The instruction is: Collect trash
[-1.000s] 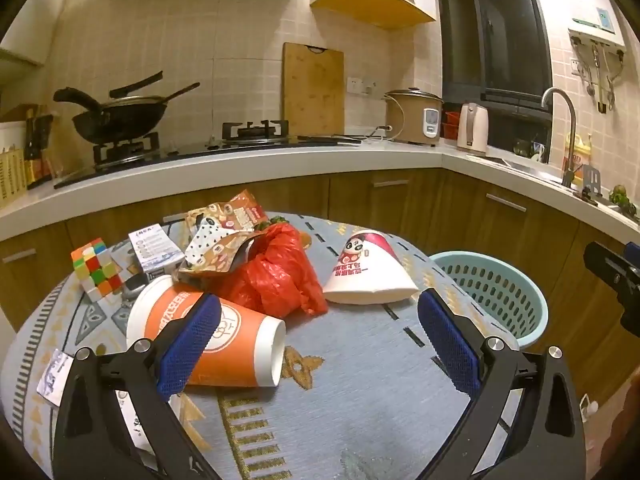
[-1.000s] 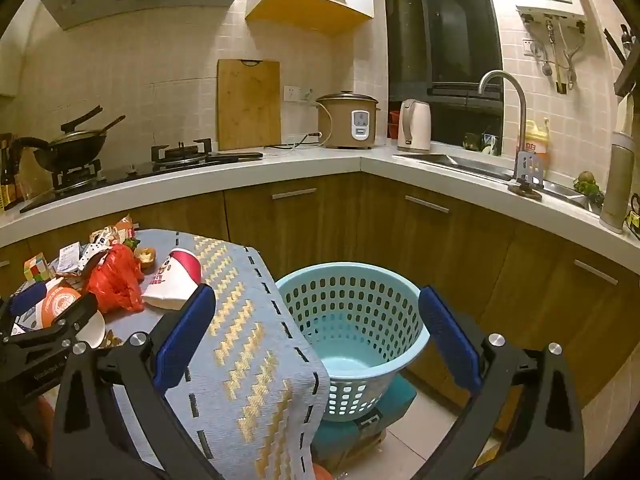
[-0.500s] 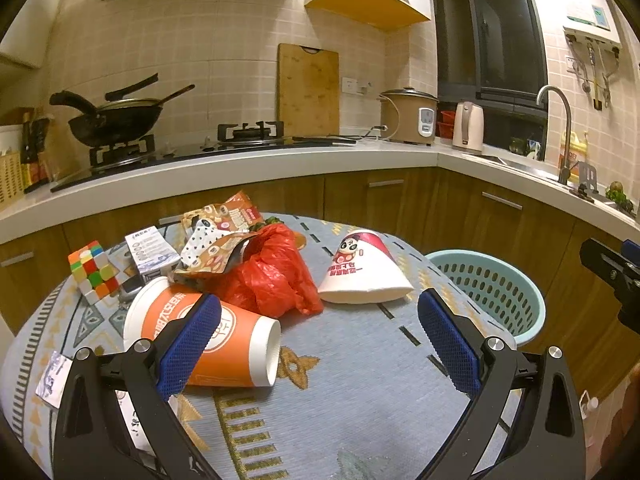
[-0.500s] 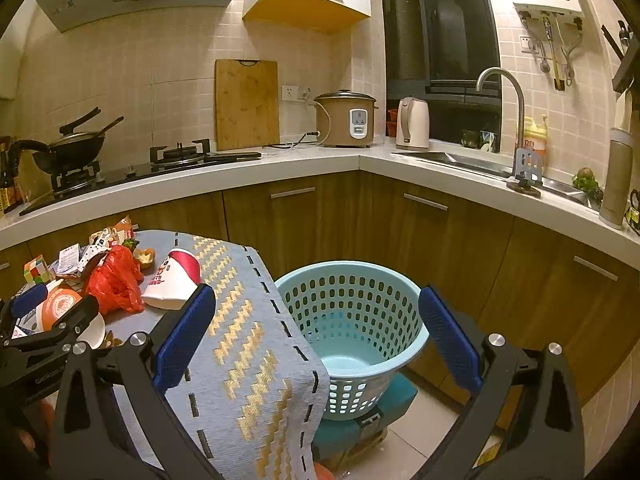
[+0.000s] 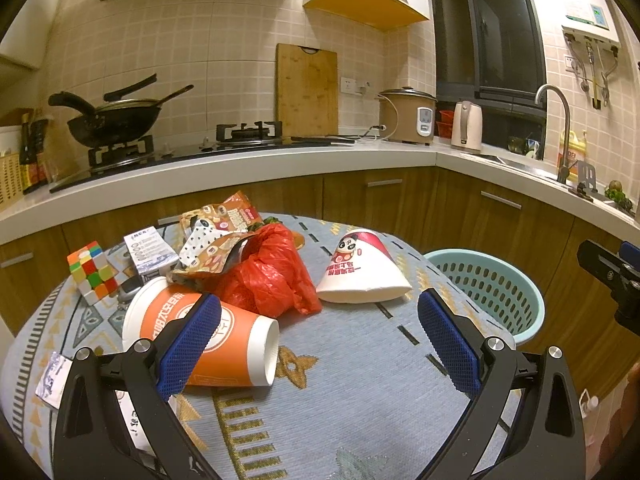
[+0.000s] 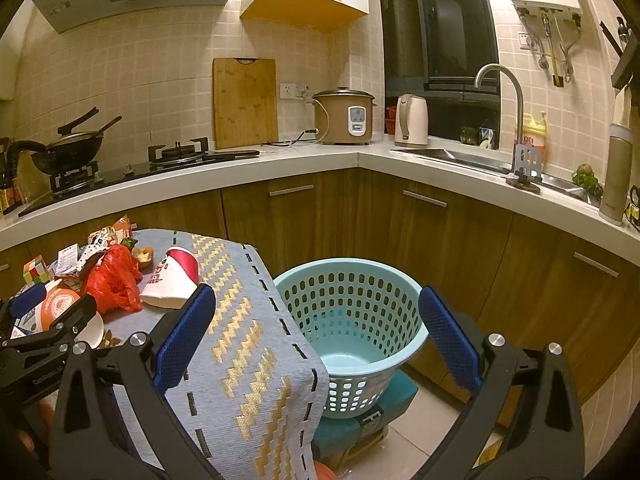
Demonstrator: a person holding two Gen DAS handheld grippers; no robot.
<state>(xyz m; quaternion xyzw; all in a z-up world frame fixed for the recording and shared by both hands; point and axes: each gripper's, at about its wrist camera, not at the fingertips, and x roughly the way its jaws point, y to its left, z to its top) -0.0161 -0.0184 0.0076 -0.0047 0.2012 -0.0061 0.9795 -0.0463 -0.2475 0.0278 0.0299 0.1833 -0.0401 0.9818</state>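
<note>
Left wrist: left gripper (image 5: 320, 332) over desk (image 5: 360, 392), jaws apart, empty. Orange cup (image 5: 208, 336) at 9 o'clock, red bag (image 5: 268, 276) at 12, white cup (image 5: 360, 270) at 1. Nothing collected.

Right wrist: right gripper (image 6: 316, 330) jaws apart, empty, facing basket (image 6: 348, 332). Basket empty, beside desk. All trash remaining.

1. The right claw (image 6: 316, 330) hangs with its blue pads spread wide and nothing between them, above the edge of the cloth-covered counter (image 6: 248, 344).
2. Just beyond that edge stands a light blue perforated basket (image 6: 352, 332), with nothing visible inside, resting on a teal block (image 6: 360, 428).
3. On the cloth lie a white and red paper cup (image 6: 170, 280) on its side, a crumpled red plastic bag (image 6: 114, 284) and an orange cup (image 6: 60, 306).
4. The left claw (image 6: 36, 320) shows at the left edge.
</note>
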